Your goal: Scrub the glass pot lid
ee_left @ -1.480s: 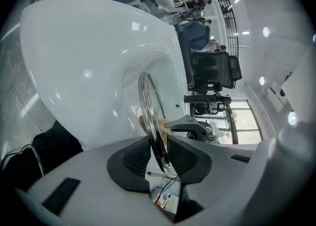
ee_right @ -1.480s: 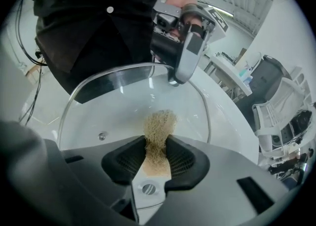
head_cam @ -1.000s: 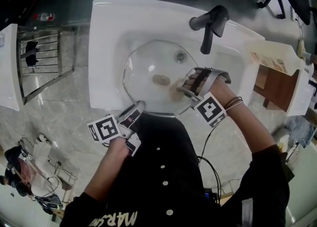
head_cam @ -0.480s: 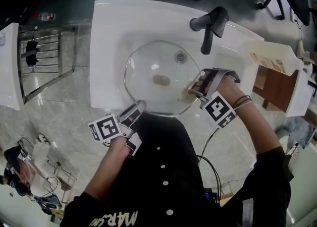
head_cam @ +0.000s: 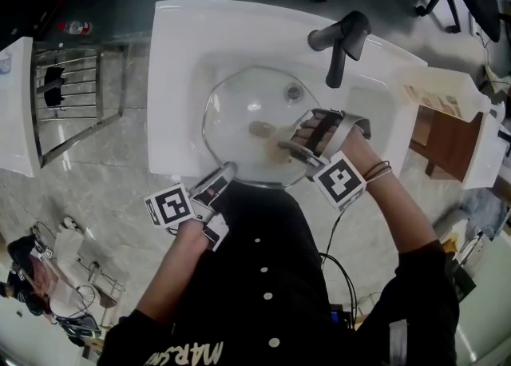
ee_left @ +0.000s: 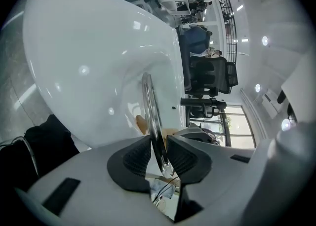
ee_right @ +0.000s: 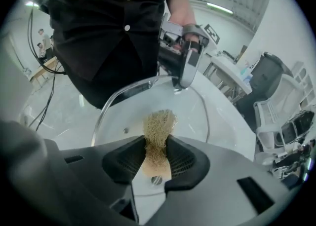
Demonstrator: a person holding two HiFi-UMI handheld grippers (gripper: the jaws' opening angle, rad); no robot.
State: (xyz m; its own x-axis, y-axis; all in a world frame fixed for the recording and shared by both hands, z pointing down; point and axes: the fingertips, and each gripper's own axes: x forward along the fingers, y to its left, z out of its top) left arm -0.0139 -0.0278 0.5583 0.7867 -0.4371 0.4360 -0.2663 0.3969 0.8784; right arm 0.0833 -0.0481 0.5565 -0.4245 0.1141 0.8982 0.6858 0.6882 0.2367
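Note:
A round glass pot lid (head_cam: 239, 109) lies tilted in the white sink (head_cam: 172, 77), its knob (head_cam: 259, 128) near the middle. My left gripper (head_cam: 220, 176) is shut on the lid's near rim; in the left gripper view the metal rim (ee_left: 150, 106) runs edge-on between the left gripper's (ee_left: 159, 157) pads. My right gripper (head_cam: 294, 145) is over the right half of the lid, shut on a tan scrub pad (ee_right: 158, 131). The pad sticks out past the right gripper's (ee_right: 157, 158) jaws onto the glass (ee_right: 197, 116). The left gripper (ee_right: 185, 67) shows at the lid's far rim in that view.
A dark faucet (head_cam: 339, 37) reaches over the basin's back right, with the drain (head_cam: 294, 93) below it. A metal rack (head_cam: 76, 93) stands on the floor to the left. A wooden box (head_cam: 447, 129) sits to the right of the sink.
The right gripper with the pad swung out toward the lid's right edge, then came back left toward the middle. The left gripper and the lid stayed put.

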